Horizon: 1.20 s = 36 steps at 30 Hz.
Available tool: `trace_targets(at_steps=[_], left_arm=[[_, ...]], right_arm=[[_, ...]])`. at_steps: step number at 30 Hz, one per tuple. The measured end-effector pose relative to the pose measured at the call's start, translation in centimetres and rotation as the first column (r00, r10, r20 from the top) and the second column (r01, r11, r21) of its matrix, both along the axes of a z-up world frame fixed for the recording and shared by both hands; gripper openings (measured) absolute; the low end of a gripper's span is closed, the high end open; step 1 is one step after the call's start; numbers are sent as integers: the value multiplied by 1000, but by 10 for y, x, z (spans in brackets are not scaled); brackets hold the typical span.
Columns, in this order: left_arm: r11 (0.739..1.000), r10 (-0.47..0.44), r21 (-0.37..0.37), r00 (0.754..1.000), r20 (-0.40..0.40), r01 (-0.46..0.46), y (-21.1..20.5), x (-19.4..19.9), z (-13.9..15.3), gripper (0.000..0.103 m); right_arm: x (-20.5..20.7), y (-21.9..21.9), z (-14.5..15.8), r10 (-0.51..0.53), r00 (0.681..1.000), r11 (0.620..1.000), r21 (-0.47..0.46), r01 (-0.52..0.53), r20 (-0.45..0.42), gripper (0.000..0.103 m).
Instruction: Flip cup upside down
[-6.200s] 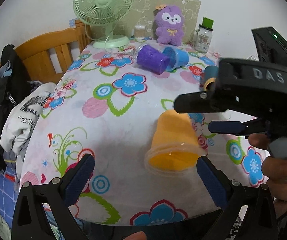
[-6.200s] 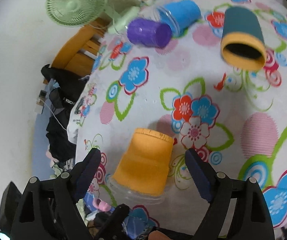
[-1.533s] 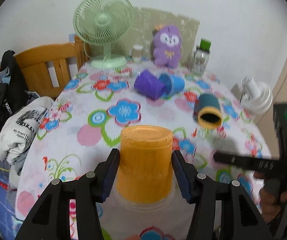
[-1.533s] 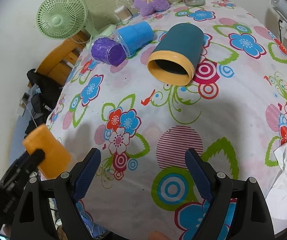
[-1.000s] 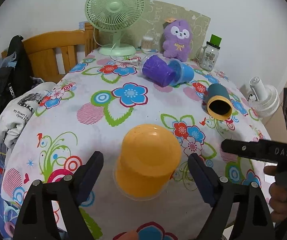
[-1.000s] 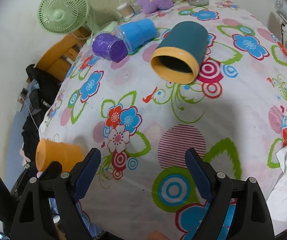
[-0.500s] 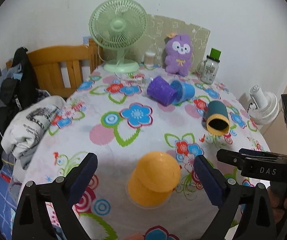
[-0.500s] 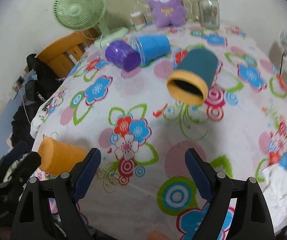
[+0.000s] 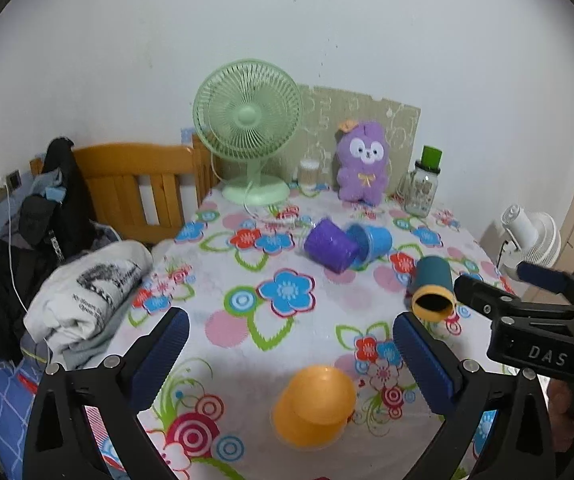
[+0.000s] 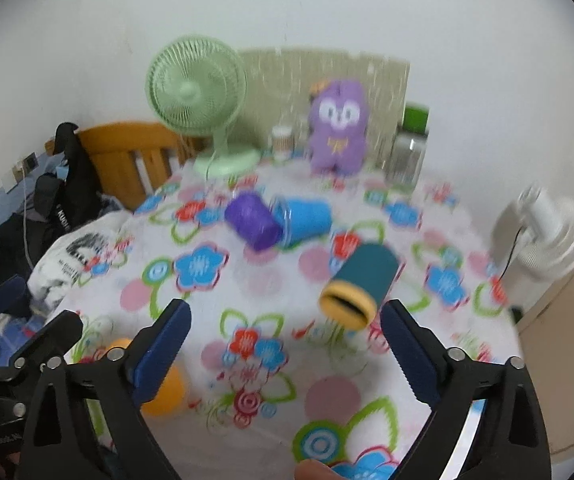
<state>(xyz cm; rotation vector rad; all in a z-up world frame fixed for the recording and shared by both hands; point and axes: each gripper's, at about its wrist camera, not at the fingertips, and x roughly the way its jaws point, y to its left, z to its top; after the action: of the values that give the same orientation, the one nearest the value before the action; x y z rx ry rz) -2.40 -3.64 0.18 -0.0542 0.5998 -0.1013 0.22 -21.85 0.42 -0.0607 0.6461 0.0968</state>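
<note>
An orange cup (image 9: 314,405) stands upside down on the flowered tablecloth (image 9: 247,336) near the front edge; it also shows in the right wrist view (image 10: 165,392), partly behind a finger. My left gripper (image 9: 289,354) is open and empty, raised above and behind the cup. My right gripper (image 10: 285,346) is open and empty over the table's front. A teal cup with a yellow rim (image 9: 433,290) (image 10: 361,290) lies on its side. A purple cup (image 9: 330,249) and a blue cup (image 9: 371,240) lie on their sides together.
A green fan (image 9: 247,128), a purple plush toy (image 9: 361,168), a green-lidded jar (image 9: 423,186) and a small container (image 9: 308,174) stand at the back. A wooden chair (image 9: 139,188) with clothes (image 9: 83,292) is left. A white fan (image 9: 533,240) is right.
My left gripper let go of the orange cup, leaving it upside down, and pulled back and up. My right gripper swung up to look across the table.
</note>
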Motion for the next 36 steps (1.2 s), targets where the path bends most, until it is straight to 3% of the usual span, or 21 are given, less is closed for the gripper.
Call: trace_targets(at_steps=[5,17,36], left_arm=[[1000,11,-3,1000,21,-11,2,-6,6,103],[999,46,-7,998,41,-46,11,-17,14,103],[998,69,-3,998,13,-69,19,-19,7,103]], right_arm=[[-12,8,12,-12,998,999,-32,14,55,101],[-25,12,21,-26,995,999,-42,30,94,102],[-27,25,18,2,996,999,-52,2,84,102]])
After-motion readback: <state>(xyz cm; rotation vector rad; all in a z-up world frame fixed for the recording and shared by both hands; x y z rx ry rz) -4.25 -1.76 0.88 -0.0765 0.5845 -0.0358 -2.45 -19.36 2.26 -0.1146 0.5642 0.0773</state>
